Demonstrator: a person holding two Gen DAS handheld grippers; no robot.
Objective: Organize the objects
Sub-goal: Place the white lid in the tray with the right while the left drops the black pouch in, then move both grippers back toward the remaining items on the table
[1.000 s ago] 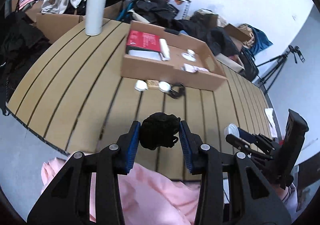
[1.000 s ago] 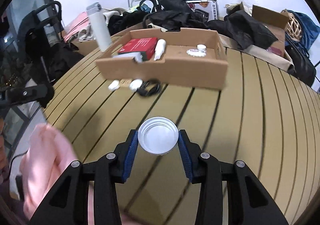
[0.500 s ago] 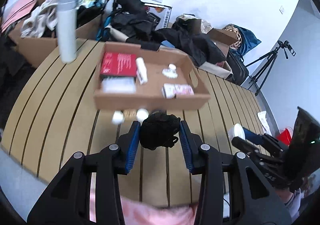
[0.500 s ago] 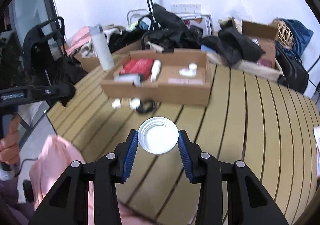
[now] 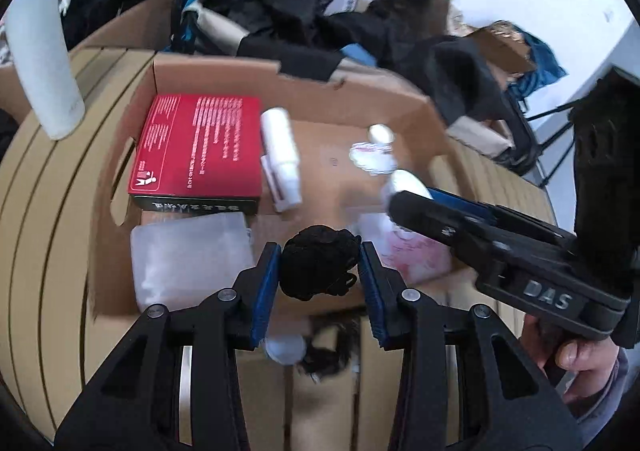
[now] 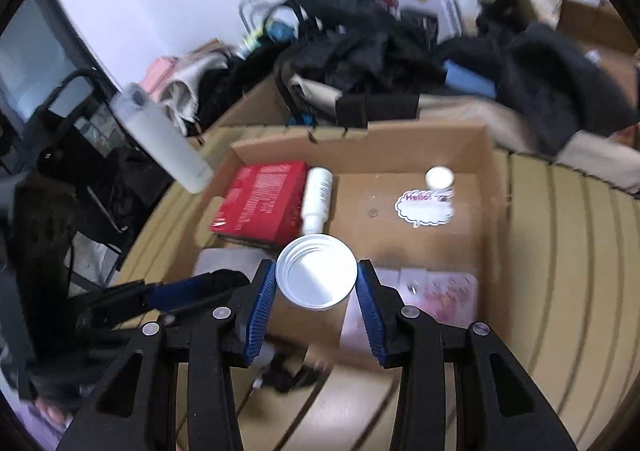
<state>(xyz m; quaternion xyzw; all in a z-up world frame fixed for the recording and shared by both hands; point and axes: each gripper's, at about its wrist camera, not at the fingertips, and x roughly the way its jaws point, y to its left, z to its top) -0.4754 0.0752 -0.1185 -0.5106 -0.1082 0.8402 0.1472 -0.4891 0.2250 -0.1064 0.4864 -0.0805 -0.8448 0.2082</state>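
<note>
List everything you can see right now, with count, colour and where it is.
cardboard box: 1, brown, on the slatted table
red box: 1, red, box's back left
white bottle: 1, lying beside the red box
small jar: 1, white, box's back right
Hello sticker: 1, white, box floor
tall flask: 1, white, left of the box
black bundle: 1, in the left tool
white lid: 1, in the right tool

One cardboard box (image 6: 486, 155), one red box (image 6: 260, 201), two white bottles (image 6: 316, 197) (image 6: 160, 139) — one sticker (image 6: 424, 211)
</note>
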